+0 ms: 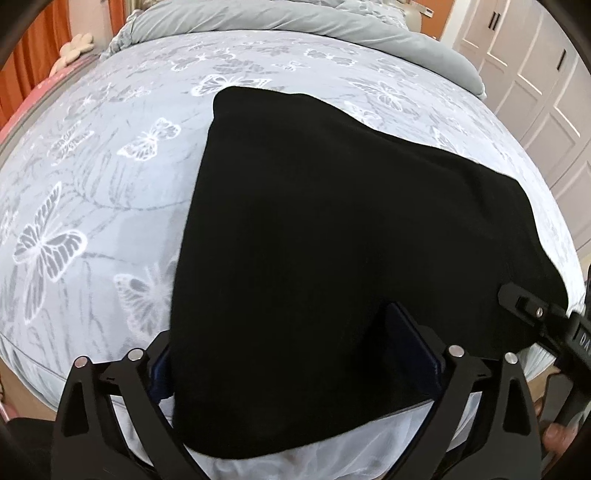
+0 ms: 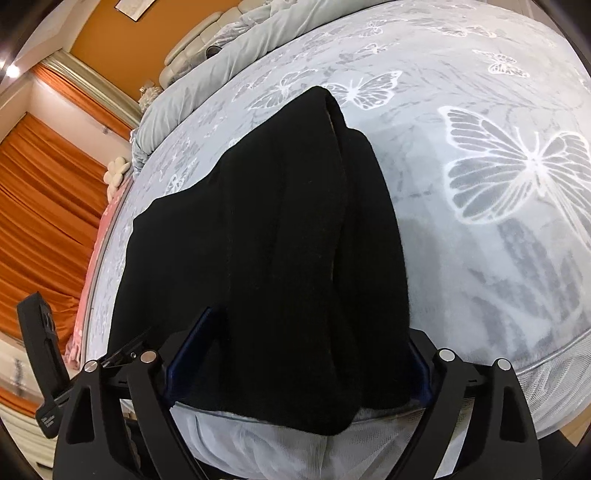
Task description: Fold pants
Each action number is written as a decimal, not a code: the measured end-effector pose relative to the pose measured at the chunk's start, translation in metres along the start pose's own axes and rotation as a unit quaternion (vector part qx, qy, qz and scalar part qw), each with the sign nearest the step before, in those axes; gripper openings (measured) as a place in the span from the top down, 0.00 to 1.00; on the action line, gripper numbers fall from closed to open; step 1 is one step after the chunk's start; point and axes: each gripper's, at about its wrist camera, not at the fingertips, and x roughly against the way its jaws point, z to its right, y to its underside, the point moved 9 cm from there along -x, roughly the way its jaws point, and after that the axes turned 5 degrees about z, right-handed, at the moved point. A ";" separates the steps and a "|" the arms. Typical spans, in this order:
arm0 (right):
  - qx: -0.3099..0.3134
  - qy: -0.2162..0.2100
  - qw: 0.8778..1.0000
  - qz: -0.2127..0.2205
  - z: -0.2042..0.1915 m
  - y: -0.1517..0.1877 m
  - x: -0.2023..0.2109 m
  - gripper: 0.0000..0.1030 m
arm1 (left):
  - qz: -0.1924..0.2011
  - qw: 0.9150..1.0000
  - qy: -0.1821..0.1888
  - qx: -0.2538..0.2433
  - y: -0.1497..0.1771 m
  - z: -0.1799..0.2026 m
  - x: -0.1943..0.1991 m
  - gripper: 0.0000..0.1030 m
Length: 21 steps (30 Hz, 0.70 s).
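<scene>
Black pants (image 1: 332, 229) lie folded on a grey bed with a butterfly print (image 1: 92, 184); the near edge hangs over the bed's front edge. My left gripper (image 1: 295, 354) is open with the pants' near edge lying between its blue-padded fingers (image 1: 410, 339). In the right wrist view the pants (image 2: 280, 240) run away from me, with layered folds at the right. My right gripper (image 2: 295, 369) is open too, its fingers (image 2: 184, 354) wide on either side of the cloth. The right gripper also shows in the left wrist view (image 1: 535, 317) at the pants' right edge.
A rumpled grey duvet (image 1: 295, 22) lies at the bed's far end. White wardrobe doors (image 1: 535, 85) stand to the right. Orange curtains (image 2: 48, 206) and a pink bed edge (image 2: 99, 236) are to the left. The left gripper's body (image 2: 40, 354) shows at the lower left.
</scene>
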 end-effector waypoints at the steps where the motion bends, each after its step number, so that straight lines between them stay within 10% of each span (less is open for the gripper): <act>1: 0.001 0.001 1.000 0.000 -0.004 0.003 0.000 0.11 | -0.001 1.000 0.004 0.006 -0.001 0.001 0.000 0.05; 13: 0.032 0.022 0.999 0.011 -0.015 0.007 -0.006 0.07 | 0.011 0.999 0.017 0.036 0.003 0.004 -0.011 0.13; 17: 0.019 -0.010 1.000 0.018 -0.013 0.007 0.005 0.49 | 0.031 0.999 0.014 -0.006 0.002 0.013 -0.001 0.44; 21: 0.031 -0.028 0.999 0.027 -0.017 0.006 0.019 0.60 | 0.038 0.998 0.019 -0.035 0.001 0.019 0.011 0.59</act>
